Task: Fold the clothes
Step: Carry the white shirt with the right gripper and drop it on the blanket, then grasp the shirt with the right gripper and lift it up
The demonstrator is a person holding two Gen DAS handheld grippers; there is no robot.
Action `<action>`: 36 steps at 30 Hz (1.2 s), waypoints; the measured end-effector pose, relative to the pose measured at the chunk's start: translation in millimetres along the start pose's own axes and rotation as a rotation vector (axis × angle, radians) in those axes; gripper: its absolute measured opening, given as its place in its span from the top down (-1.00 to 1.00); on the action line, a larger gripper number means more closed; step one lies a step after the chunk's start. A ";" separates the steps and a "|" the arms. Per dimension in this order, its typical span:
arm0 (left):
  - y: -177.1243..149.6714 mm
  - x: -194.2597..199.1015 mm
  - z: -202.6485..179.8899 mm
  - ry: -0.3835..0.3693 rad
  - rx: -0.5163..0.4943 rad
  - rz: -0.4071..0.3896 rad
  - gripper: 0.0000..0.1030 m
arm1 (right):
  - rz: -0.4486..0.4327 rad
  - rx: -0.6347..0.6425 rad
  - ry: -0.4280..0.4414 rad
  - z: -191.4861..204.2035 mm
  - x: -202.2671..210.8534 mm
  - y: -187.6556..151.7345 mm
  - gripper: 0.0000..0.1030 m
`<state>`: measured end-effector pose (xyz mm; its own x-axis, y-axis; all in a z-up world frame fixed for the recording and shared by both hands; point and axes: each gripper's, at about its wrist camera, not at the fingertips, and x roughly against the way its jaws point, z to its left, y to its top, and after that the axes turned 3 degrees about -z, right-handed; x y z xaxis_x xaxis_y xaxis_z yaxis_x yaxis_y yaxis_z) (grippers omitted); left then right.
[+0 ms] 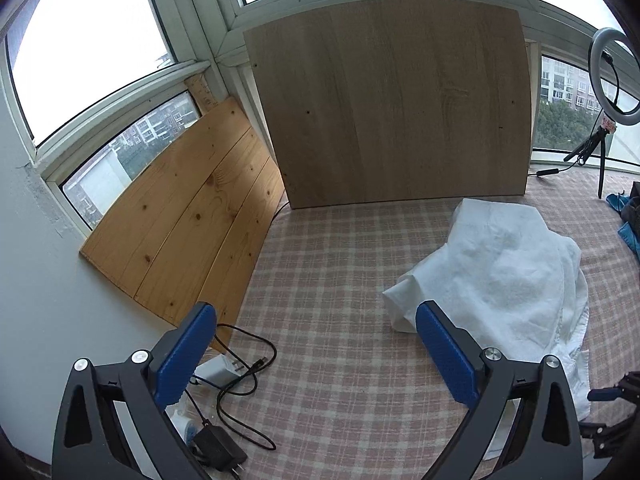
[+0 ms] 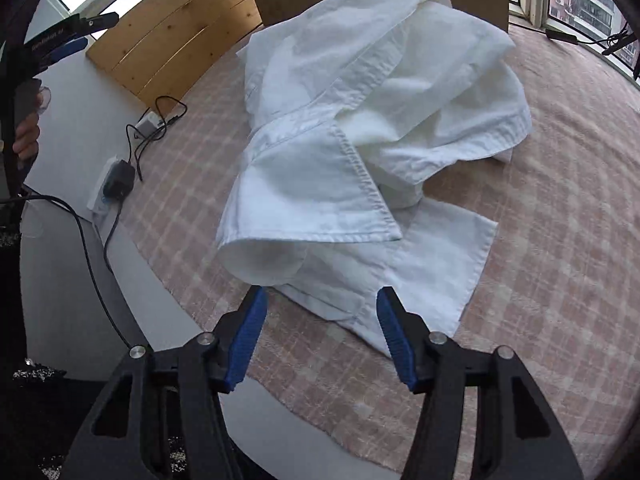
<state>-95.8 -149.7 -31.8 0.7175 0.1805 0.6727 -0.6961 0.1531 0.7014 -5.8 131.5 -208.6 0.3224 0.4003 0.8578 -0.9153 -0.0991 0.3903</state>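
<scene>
A crumpled white shirt [image 2: 360,128] lies in a heap on the pink checked tablecloth [image 2: 560,240]. One cuffed sleeve hangs toward me and a flat flap [image 2: 436,264] is spread on the cloth. My right gripper [image 2: 321,300] hovers at the shirt's near edge, open. A fold of white fabric lies between and below its blue pads [image 2: 246,340], which do not press on it. In the left wrist view the shirt [image 1: 500,272] sits to the right. My left gripper [image 1: 316,308] stands wide open over bare checked cloth, holding nothing, its right pad [image 1: 444,352] close to the shirt's edge.
A large wooden board [image 1: 392,100] leans against the windows at the back, with a pine board [image 1: 192,216] to its left. Chargers and black cables [image 1: 228,368] lie at the cloth's left edge. A ring light [image 1: 616,76] on a tripod and blue items [image 1: 628,232] stand at the far right.
</scene>
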 end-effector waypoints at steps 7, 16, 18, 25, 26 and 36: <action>-22.4 -3.3 10.0 -0.012 0.001 0.040 -0.94 | -0.039 0.043 -0.099 34.3 -45.6 2.4 -0.11; -30.5 16.5 0.8 -0.098 -0.091 -0.046 -0.72 | -0.198 -0.072 -0.067 -17.0 23.2 66.2 0.89; -26.6 15.6 -8.9 -0.121 -0.131 -0.065 -0.72 | -0.283 -0.066 -0.136 -33.2 59.0 93.0 0.90; -3.9 11.3 -69.0 -0.188 -0.314 -0.144 -0.73 | -0.467 -0.036 -0.277 -65.8 127.2 201.8 0.90; 0.6 10.7 -82.6 -0.213 -0.347 -0.157 -0.74 | -0.465 -0.038 -0.279 -71.1 125.1 213.2 0.90; 35.9 -60.4 -200.4 -0.251 -0.553 -0.153 -0.71 | -0.340 -0.028 -0.220 -124.5 68.5 269.3 0.88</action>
<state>-168.8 39.5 -94.5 0.7469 -0.1063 0.6564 -0.4466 0.6512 0.6136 -260.3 245.6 -86.4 0.6492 0.2012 0.7336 -0.7528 0.0314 0.6575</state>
